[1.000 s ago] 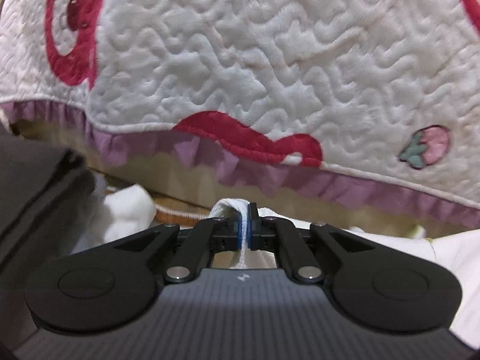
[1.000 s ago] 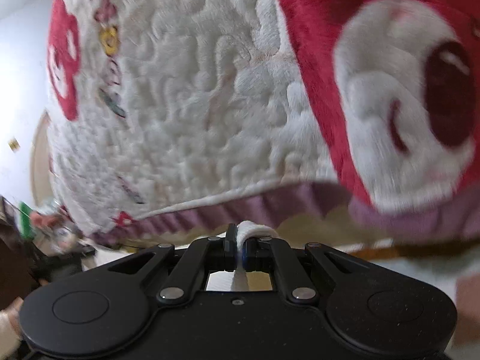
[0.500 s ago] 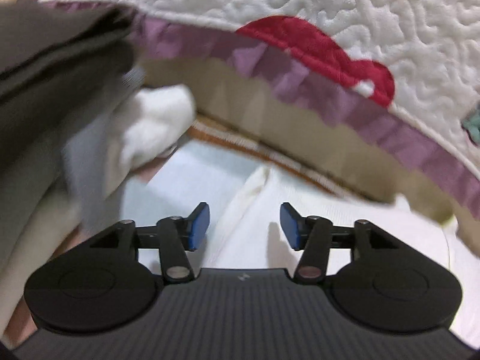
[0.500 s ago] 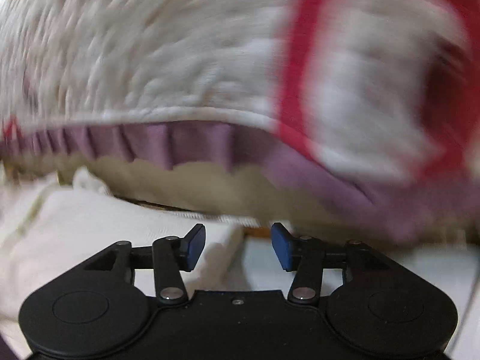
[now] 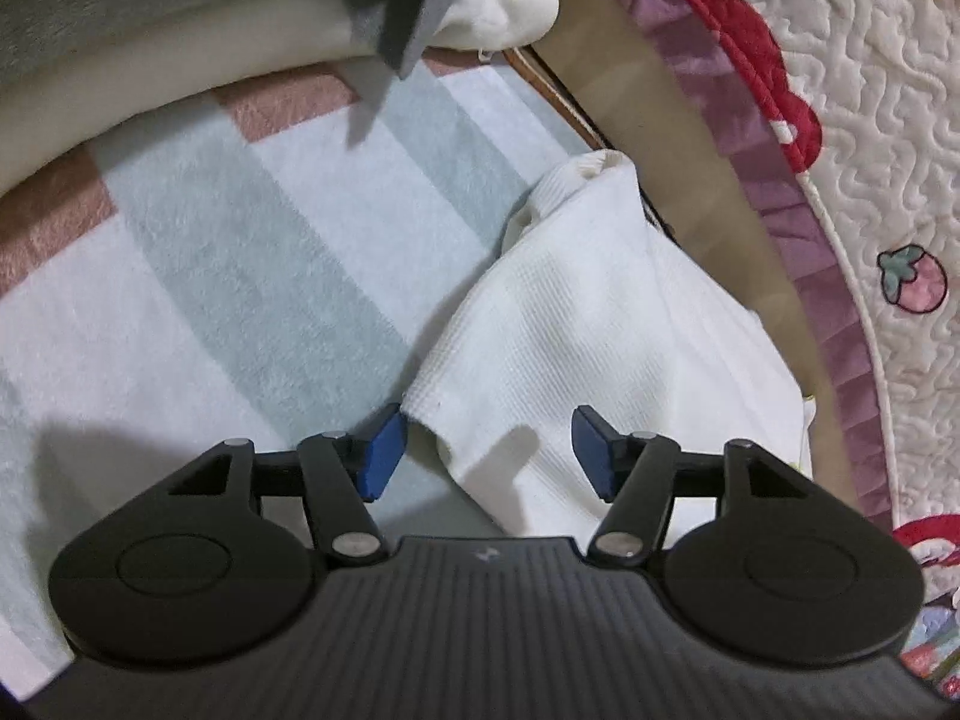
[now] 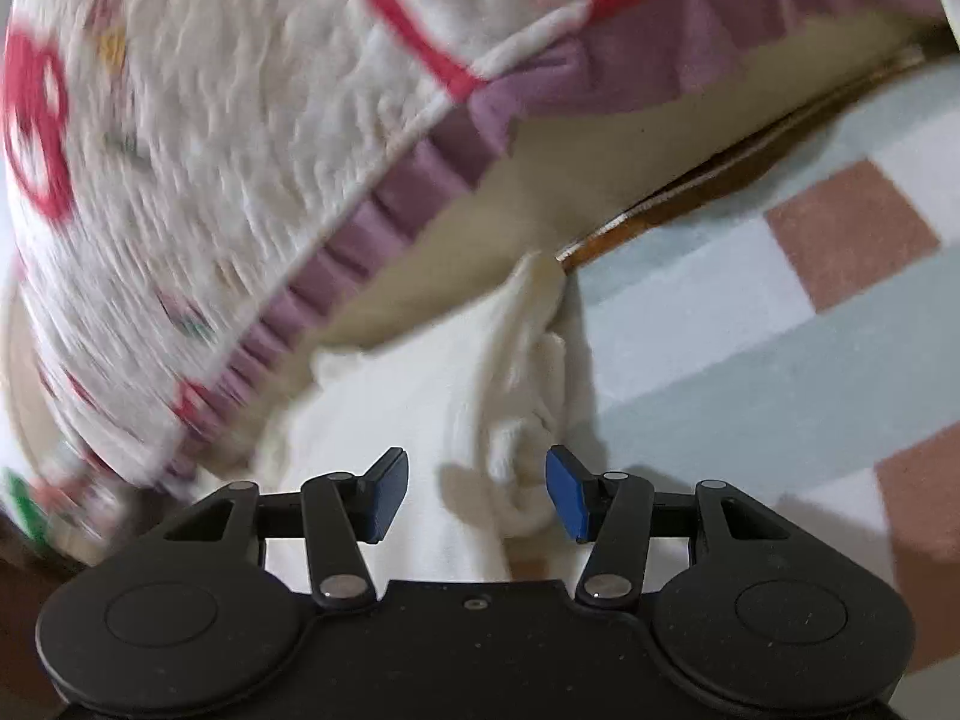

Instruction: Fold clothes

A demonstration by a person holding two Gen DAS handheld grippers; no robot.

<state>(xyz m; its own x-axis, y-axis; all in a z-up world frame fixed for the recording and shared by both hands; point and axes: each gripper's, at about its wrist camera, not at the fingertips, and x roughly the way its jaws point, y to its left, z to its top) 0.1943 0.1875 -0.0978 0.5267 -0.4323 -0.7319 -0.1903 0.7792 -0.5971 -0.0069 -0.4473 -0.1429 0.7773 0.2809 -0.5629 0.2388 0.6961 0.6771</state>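
Observation:
A white knitted garment lies on the checked blanket, its ribbed cuff pointing toward the bed. My left gripper is open just above the garment's near edge, holding nothing. In the right wrist view the same white garment lies bunched, with a rolled fold between the open jaws of my right gripper, which holds nothing.
A quilted white bedspread with red shapes and a purple frill hangs at the right; it also shows in the right wrist view. Folded grey and cream clothes lie at the top left. A wooden edge runs under the bed.
Both grippers were shut on the white garment a second ago. They have opened, let it go and tilted down toward the blanket, where the garment now lies.

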